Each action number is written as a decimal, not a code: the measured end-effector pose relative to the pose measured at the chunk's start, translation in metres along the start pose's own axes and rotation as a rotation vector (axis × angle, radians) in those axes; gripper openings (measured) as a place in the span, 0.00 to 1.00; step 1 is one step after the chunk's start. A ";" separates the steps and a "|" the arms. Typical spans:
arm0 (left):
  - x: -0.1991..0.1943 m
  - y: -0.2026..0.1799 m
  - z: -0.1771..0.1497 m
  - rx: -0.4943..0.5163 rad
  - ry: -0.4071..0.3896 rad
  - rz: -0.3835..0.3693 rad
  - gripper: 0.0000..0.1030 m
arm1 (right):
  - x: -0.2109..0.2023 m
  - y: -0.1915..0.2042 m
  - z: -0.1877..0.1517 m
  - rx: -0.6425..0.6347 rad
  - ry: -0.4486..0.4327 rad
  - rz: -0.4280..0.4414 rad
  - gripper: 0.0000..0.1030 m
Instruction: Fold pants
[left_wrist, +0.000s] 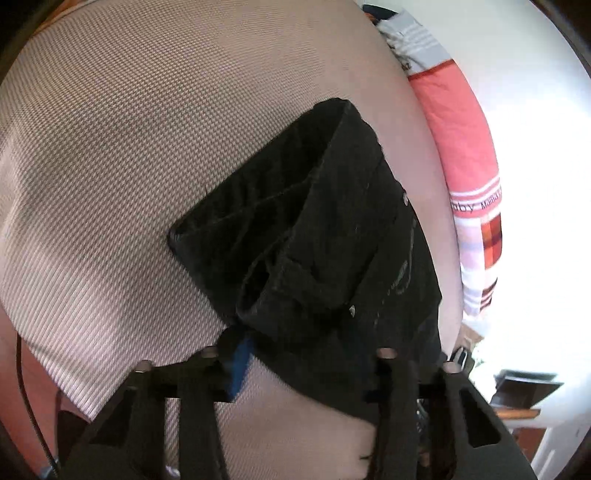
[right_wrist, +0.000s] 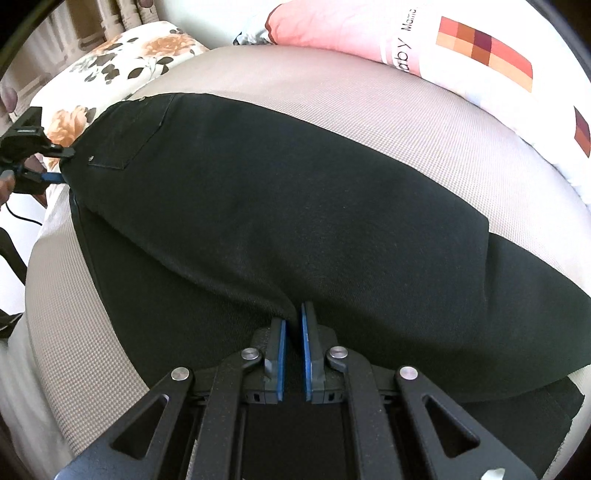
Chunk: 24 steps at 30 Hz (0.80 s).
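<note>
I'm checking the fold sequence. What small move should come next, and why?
Probably carry both grips across together: the right gripper pinches the pants' folded edge, the left gripper holds the waistband, and the top layer doesn't yet cover the lower one.

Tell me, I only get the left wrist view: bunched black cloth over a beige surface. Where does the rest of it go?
Observer: In the right wrist view the pants stretch out across the beige cushion, one layer laid over the other.
Operator: Is anything else holding them?
Observer: Yes. The right gripper has its blue pads nearly together on a fold at the near edge of the legs.
Operator: And what is behind my own gripper?
Observer: The left gripper clamps the waist end, and a floral pillow lies just beyond it.
</note>
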<state>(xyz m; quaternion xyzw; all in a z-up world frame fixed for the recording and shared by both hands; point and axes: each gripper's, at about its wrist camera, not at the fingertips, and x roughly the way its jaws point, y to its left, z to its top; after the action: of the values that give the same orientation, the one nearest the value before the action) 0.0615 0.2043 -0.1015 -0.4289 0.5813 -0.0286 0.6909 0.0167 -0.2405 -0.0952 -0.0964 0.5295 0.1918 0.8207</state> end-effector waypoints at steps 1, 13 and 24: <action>0.002 -0.004 0.003 0.010 -0.008 -0.002 0.21 | -0.001 0.000 0.000 0.009 -0.001 -0.001 0.06; -0.005 -0.034 0.027 0.505 0.049 0.186 0.16 | -0.058 0.044 -0.018 -0.014 -0.008 0.041 0.04; 0.006 -0.035 0.006 0.697 0.009 0.301 0.22 | -0.029 0.055 -0.040 0.018 0.111 0.093 0.05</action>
<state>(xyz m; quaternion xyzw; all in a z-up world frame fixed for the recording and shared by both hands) 0.0845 0.1821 -0.0849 -0.0776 0.5961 -0.1246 0.7894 -0.0505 -0.2110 -0.0839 -0.0747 0.5798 0.2193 0.7811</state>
